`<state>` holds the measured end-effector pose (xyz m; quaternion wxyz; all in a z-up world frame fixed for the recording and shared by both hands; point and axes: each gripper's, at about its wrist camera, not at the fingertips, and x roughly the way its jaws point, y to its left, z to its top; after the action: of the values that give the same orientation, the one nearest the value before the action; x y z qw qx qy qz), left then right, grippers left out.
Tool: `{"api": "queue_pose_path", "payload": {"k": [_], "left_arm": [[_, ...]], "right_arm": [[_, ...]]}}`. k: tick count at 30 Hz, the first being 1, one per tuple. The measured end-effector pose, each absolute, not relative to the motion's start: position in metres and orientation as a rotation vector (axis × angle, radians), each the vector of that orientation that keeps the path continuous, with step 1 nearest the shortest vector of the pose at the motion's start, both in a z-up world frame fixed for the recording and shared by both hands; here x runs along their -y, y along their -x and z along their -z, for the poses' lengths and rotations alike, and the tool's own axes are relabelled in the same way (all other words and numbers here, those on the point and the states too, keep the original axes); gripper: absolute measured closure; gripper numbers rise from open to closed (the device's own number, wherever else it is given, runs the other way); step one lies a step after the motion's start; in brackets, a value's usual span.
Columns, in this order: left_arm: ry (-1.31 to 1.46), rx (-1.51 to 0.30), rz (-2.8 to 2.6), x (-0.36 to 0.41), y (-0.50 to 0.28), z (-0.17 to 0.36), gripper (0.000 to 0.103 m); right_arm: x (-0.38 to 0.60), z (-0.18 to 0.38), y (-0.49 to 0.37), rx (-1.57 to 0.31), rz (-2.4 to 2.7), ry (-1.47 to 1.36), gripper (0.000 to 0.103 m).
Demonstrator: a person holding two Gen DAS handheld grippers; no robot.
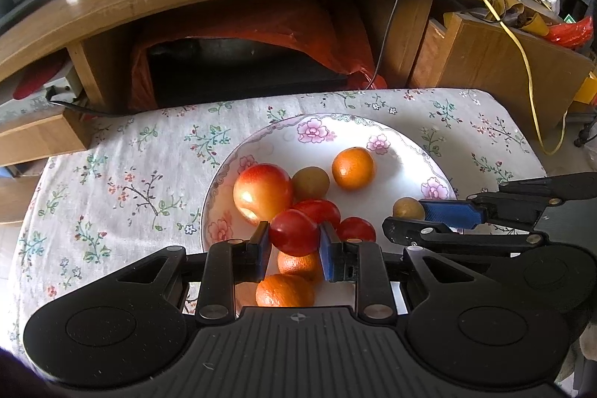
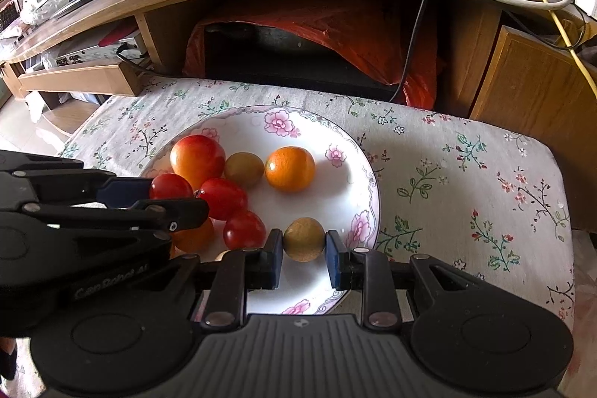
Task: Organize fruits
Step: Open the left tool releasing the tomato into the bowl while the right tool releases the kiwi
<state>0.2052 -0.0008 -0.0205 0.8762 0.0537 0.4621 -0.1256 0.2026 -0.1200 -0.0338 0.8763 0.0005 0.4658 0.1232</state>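
Hand-held grippers tilt down over the plate (image 2: pixel 367 181), left (image 1: pixel 294 241) clamping a red fruit (image 1: pixel 294 234), right (image 2: pixel 304 248) a brown one (image 2: pixel 304 239).

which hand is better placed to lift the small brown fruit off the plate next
Right. The right hand-held gripper is already shut on the small brown fruit near the plate rim. The left hand-held gripper is busy, shut on a red tomato among the piled fruit.

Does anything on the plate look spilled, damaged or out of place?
Nothing stands out. All the fruit sits on the plate, none on the tablecloth. The left gripper holds a red tomato, the right gripper a brown fruit.
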Motion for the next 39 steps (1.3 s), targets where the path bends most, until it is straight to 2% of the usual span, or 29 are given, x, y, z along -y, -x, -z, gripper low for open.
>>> {"api": "queue_pose_path", "payload": {"k": [18,39], "left_arm": [[-0.066,-0.987,0.261,-0.0047,-0.2114,0.0224,0.068],[-0.049,-1.015,0.233,-0.0063,-0.2110,0.0204,0.057]], "right_arm": [[0.1204,0.0355,-0.2082,-0.973,-0.263,-0.014,0.076],[0.1211,0.0328,-0.2093,-1.002,-0.260,-0.013,0.076]]}}
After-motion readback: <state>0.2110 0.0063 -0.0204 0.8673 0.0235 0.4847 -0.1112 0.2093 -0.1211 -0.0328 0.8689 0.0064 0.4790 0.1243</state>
